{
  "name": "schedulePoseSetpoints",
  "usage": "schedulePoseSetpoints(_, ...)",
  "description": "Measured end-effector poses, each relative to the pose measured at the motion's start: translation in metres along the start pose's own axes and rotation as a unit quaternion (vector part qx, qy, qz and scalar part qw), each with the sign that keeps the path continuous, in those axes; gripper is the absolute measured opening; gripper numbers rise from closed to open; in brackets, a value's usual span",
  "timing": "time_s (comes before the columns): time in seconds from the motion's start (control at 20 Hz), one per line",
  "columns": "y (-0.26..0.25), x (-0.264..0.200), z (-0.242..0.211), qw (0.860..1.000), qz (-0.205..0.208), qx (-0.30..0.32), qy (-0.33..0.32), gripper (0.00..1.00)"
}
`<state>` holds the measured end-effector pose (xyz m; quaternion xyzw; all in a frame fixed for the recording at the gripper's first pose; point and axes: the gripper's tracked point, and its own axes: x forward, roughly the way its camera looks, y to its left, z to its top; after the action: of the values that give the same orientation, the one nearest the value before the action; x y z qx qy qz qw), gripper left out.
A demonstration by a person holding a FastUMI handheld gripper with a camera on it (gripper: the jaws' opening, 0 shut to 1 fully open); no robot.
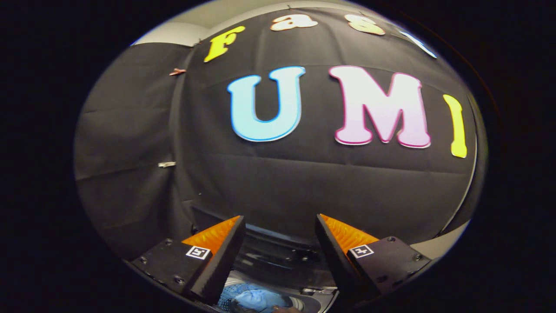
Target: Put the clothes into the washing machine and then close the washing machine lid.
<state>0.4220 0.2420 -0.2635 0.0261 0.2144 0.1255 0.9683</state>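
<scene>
My gripper (280, 219) stands open, with a wide gap between its two fingers and nothing held. It is raised and faces the booth's black cloth wall. Low between the fingers I see the washing machine's open top (278, 261) with its dark raised lid standing behind the opening. Inside the drum lies a blue garment (256, 300), below the level of the fingertips. The rest of the machine is hidden under the fingers.
The black cloth wall (278, 182) hangs close ahead, beyond the machine. A second cloth panel (126, 139) sits on the left, held with small clips. A pale strip of surface (447, 241) shows at the right behind the right finger.
</scene>
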Motion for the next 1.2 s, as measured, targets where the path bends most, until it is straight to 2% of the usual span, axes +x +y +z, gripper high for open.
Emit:
schedulePoseSetpoints(0.3, -0.038, 0.010, -0.017, 0.997, -0.065, 0.004, 0.037, 1.00)
schedulePoseSetpoints(0.75, -0.042, 0.009, -0.028, 0.994, -0.072, 0.047, 0.065, 1.00)
schedulePoseSetpoints(1.2, -0.043, 0.003, -0.027, 0.991, -0.092, 0.039, 0.083, 1.00)
